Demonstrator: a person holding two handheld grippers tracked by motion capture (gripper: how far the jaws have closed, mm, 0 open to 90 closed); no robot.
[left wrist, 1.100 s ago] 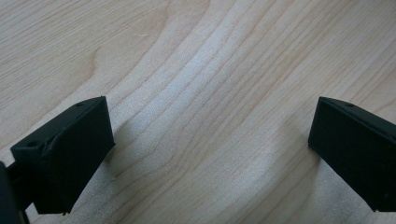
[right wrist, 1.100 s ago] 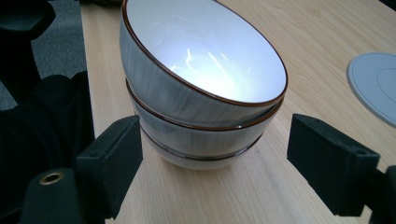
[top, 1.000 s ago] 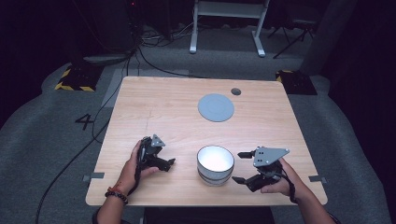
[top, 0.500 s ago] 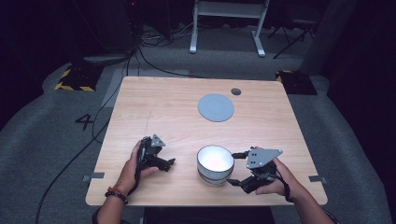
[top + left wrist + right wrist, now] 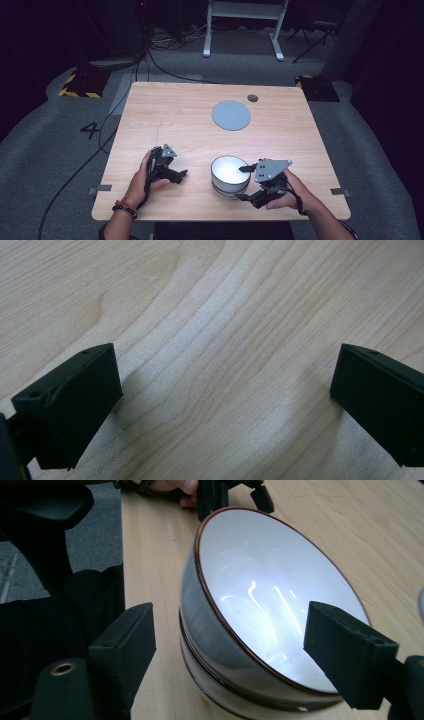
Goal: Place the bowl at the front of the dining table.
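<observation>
A bowl (image 5: 226, 169), white inside with a grey outside and a brown rim, stands near the front of the wooden table (image 5: 190, 115). In the right gripper view its wall (image 5: 260, 590) shows bands, as if it sat in a second bowl. My right gripper (image 5: 241, 183) has reached it from the right. Its jaws (image 5: 227, 625) straddle the near wall, one outside and one over the white inside. They have just been closing a little, and the pads stand clear of the wall. My left gripper (image 5: 177, 171) rests on the table left of the bowl, open (image 5: 225, 385) over bare wood.
A flat grey disc (image 5: 230, 115) lies on the table beyond the bowl. A small dark round spot (image 5: 252, 98) sits near the far edge. The table's front edge runs just behind both hands. Cables and a white stand are on the floor beyond.
My right gripper has slid left to the bowl, so its jaws now straddle the bowl's wall. The left gripper and the bowl have stayed in place.
</observation>
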